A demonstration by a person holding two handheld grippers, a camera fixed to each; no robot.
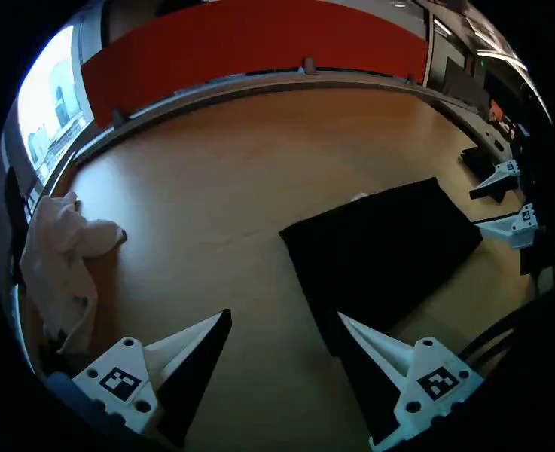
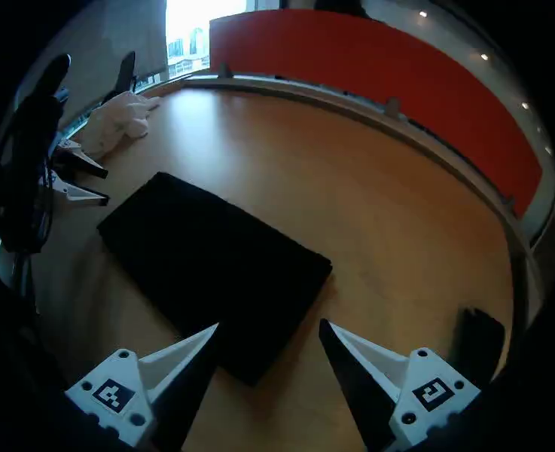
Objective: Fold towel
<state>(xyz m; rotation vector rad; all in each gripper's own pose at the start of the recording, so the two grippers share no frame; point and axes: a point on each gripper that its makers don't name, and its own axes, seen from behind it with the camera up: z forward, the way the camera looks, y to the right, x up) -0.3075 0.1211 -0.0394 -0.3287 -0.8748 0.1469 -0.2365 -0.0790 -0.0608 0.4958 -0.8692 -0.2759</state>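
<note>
- Left gripper (image 1: 285, 314): jaws stood wide apart with nothing between them, held above the wooden tabletop (image 1: 224, 188) and touching nothing.
- Right gripper (image 2: 269, 324): jaws also spread wide with nothing in their grasp, hovering over the near end of the black towel (image 2: 209, 264).
- The black towel lay flat on the tabletop as a neat rectangle, apparently folded. It sat closer to the near edge than to the far edge, set at an angle to both.
- In the left gripper view the towel's near corner lay just ahead of that gripper's right-hand finger, and a little pale patch showed at the towel's far edge; could not tell what it was.
- In the right gripper view the left gripper's white fingers were beside the towel's far-left side, apart from it.
- A crumpled white cloth (image 1: 62, 256) was heaped at the tabletop's edge on the window side, well apart from the towel.
- A red partition (image 1: 262, 45) ran along the far edge of the tabletop.
- A small dark object (image 2: 477, 335) sat near the tabletop's right edge; too dim to identify.
</note>
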